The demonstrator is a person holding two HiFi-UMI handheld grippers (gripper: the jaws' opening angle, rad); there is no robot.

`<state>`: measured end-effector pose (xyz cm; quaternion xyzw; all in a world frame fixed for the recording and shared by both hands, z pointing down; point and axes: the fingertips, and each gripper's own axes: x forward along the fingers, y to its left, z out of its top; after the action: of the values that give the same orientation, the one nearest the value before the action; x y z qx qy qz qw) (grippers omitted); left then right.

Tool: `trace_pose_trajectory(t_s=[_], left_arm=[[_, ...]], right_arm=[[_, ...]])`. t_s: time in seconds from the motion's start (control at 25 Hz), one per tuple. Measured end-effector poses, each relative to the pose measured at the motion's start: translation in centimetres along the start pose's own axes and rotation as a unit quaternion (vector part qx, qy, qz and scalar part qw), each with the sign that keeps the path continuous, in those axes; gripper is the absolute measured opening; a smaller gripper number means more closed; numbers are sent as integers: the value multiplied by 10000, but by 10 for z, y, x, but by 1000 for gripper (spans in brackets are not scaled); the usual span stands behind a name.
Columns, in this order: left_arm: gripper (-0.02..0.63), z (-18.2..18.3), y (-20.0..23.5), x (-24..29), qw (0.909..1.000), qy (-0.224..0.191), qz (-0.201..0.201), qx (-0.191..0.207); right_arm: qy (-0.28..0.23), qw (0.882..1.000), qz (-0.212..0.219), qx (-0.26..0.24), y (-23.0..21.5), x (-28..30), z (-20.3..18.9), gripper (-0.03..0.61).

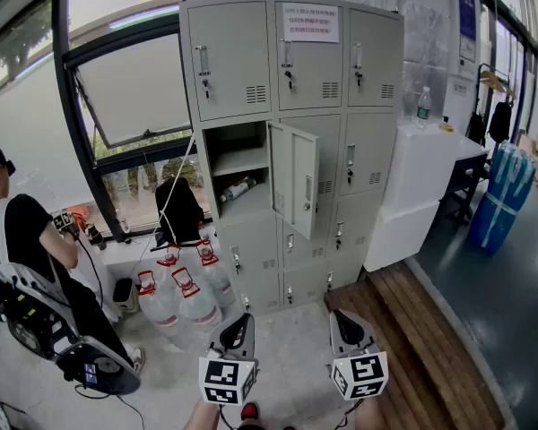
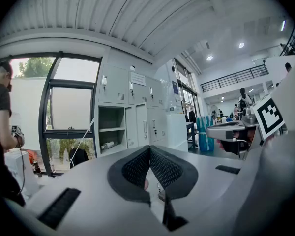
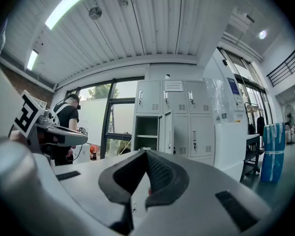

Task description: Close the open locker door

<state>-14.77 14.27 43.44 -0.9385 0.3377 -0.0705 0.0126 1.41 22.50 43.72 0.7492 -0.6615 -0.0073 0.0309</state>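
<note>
Currently the task is at zero progress, judged from the layout. The tall grey metal locker bank (image 1: 291,150) stands against the far wall, beside the window. All of its doors sit flush except one.

The open grey locker door (image 1: 296,177) belongs to the middle row, left column. It hangs from the right side of its compartment (image 1: 238,141) and swings out into the room, roughly square to the locker face. The compartment is exposed, showing one inner shelf, and a dark bottle (image 1: 238,189) lies on its side below that shelf.

Both tools are low in the head view, over the pale floor (image 1: 287,330) and well apart from the lockers.
- The left gripper (image 1: 240,330) has its jaws together, ribbed pads meeting at the tip, with nothing clamped.
- The right gripper (image 1: 345,325) is the same, jaws closed and empty.
- Neither tool touches the door or anything else.

Remaining, as a judgement, is the whole job:
- approach the lockers;
- bring one tool to the door's free edge;
- push the door round until it seats flush in its frame.

Whether the latch needs a separate turn cannot be told from here.
</note>
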Motion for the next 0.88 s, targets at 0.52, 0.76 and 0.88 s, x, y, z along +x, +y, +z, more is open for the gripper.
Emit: trace_pose_trajectory(t_s=[0.52, 0.76, 0.88], left_arm=[[21, 4, -37, 21, 9989, 8, -473, 5], [21, 4, -58, 57, 9965, -10, -839, 24], [21, 6, -68, 80, 9951, 0, -990, 31]], right_arm=[[23, 9996, -277, 29, -26, -19, -1, 15], [82, 9980, -626, 53, -57, -19, -8, 15], [150, 9970, -753, 49, -73, -15, -13, 15]])
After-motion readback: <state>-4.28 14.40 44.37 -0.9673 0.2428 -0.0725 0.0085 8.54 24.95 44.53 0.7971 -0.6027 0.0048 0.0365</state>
